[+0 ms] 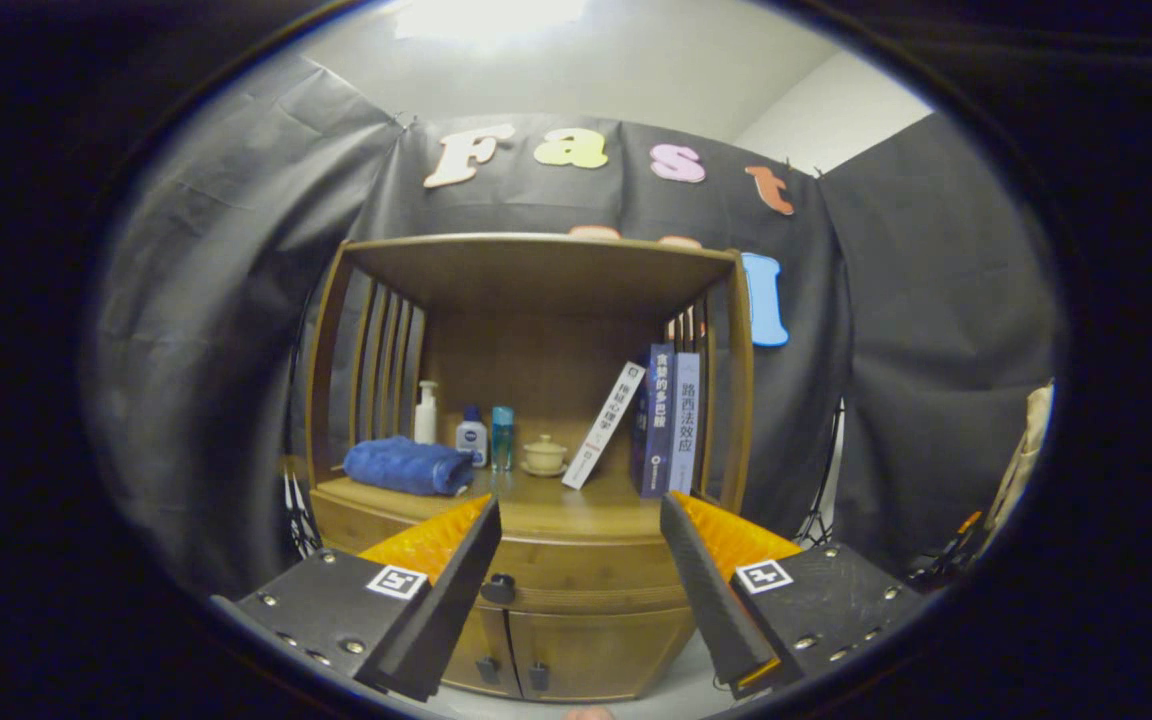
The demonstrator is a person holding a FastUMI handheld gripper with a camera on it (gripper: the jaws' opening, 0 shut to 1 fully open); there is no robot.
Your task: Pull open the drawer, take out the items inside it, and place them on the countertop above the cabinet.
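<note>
Gripper view: the drawer knob (498, 588) sits just ahead of the open gripper (581, 540), off-centre toward its left finger.

The fingers stand wide apart and hold nothing, pointing at the front of the wooden cabinet (576, 660). The drawer (581, 575) is shut, a wide band running side to side just under the countertop's (536, 515) front edge. To take the knob, the gripper probably has to shift a little left and go forward. A blue towel (406, 465) lies near the countertop's left edge.

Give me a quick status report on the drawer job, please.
Gripper open, holding nothing. Wooden cabinet drawer with dark knob shut, just ahead. Nothing blocking the knob.
</note>
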